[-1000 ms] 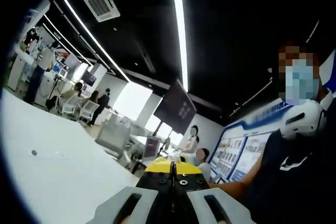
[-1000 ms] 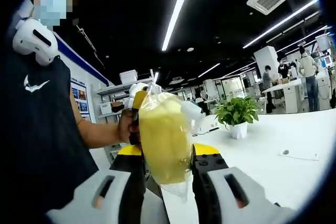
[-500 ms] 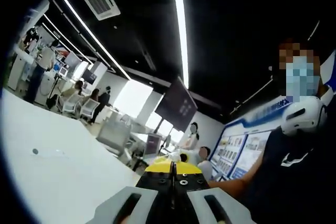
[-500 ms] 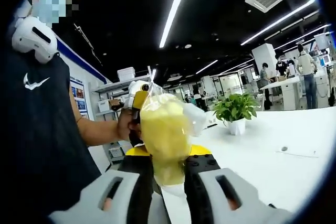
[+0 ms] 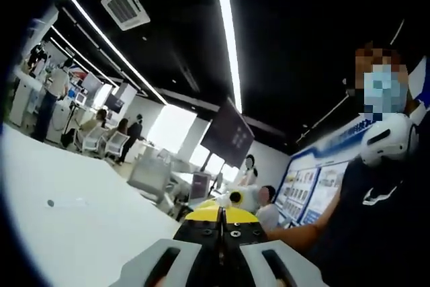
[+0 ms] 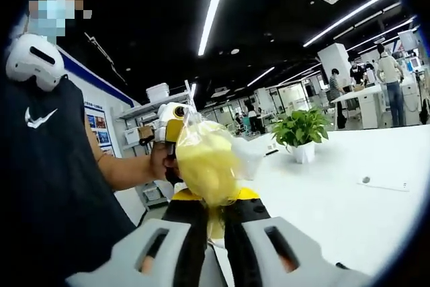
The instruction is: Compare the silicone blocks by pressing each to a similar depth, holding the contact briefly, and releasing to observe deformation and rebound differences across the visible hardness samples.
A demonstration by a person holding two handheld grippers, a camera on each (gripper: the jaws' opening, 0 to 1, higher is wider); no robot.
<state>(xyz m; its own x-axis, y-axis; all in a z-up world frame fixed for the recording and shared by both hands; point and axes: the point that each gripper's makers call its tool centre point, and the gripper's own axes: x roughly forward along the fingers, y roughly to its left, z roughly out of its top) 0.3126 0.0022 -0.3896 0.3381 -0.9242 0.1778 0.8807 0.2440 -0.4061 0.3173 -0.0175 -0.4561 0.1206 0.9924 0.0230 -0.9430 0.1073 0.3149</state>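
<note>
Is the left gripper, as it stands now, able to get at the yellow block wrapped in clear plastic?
Probably not yet. The left gripper has its jaws closed together, and the yellow block wrapped in clear plastic is already pinched between the jaws of the right gripper. Nothing stands between them, but the left jaws would have to open first.

Open-plan office, black ceiling w/ long strip lights and a ceiling AC vent. White desk across foreground, potted plant on it. Hanging dark monitor, blue-framed wall posters, shelving by wall.
</note>
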